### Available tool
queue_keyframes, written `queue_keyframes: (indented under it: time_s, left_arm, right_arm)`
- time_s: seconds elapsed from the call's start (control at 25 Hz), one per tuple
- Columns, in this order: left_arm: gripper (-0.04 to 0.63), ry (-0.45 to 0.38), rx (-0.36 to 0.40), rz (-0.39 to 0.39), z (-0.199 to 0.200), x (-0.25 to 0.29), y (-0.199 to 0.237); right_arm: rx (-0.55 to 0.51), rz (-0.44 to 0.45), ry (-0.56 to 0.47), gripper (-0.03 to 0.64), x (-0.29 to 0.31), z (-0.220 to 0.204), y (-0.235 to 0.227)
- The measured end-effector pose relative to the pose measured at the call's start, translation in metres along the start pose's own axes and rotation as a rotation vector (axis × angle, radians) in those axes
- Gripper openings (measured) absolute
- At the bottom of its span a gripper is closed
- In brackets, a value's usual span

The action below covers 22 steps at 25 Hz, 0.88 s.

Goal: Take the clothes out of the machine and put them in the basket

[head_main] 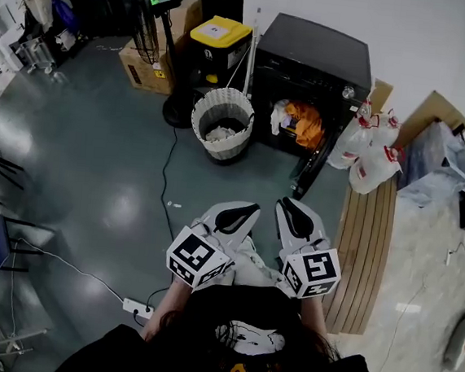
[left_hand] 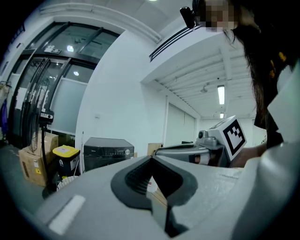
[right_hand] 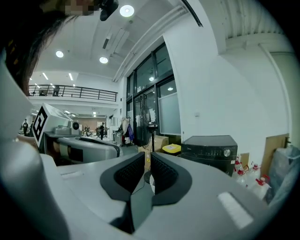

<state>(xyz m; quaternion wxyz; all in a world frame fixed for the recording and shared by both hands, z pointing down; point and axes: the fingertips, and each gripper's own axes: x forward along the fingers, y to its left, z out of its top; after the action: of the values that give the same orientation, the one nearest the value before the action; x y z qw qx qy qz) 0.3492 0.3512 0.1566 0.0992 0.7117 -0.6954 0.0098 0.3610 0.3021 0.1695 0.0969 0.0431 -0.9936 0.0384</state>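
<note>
The black machine (head_main: 313,66) stands at the far wall with its door open. Orange and white clothes (head_main: 300,122) bulge out of the opening. Left of it sits the wicker basket (head_main: 222,123) with a little laundry inside. Both grippers are held side by side close to my body, well short of the machine. My left gripper (head_main: 251,210) (left_hand: 151,158) is shut with nothing in it. My right gripper (head_main: 284,202) (right_hand: 147,157) is empty, with a narrow gap between its pads. The machine (right_hand: 211,152) shows ahead in the right gripper view.
A yellow-lidded bin (head_main: 220,37), a cardboard box (head_main: 151,59) and a fan stand (head_main: 177,110) stand behind the basket. White bottles (head_main: 367,149) and a wooden bench (head_main: 366,243) lie to the right. A cable and power strip (head_main: 137,307) cross the floor at the left.
</note>
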Motion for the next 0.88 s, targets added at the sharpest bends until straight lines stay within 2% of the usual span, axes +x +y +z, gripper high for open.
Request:
queue_keyframes:
  time_s: [0.24, 0.52, 0.68, 0.88]
  left_arm:
    - [0.000, 0.082, 0.030, 0.036, -0.007, 0.030, 0.050]
    - [0.000, 0.074, 0.063, 0.052, 0.023, 0.107, 0.128]
    - [0.000, 0.075, 0.066, 0.058, 0.036, 0.149, 0.158]
    - [0.000, 0.100, 0.064, 0.061, 0.039, 0.184, 0.186]
  right_arm:
    - [0.014, 0.045, -0.011, 0.064, 0.058, 0.005, -0.031]
    - [0.018, 0.056, -0.010, 0.064, 0.141, 0.024, -0.104]
    - [0.033, 0.056, -0.015, 0.064, 0.177, 0.033, -0.148]
    - [0.059, 0.052, -0.024, 0.064, 0.204, 0.035, -0.182]
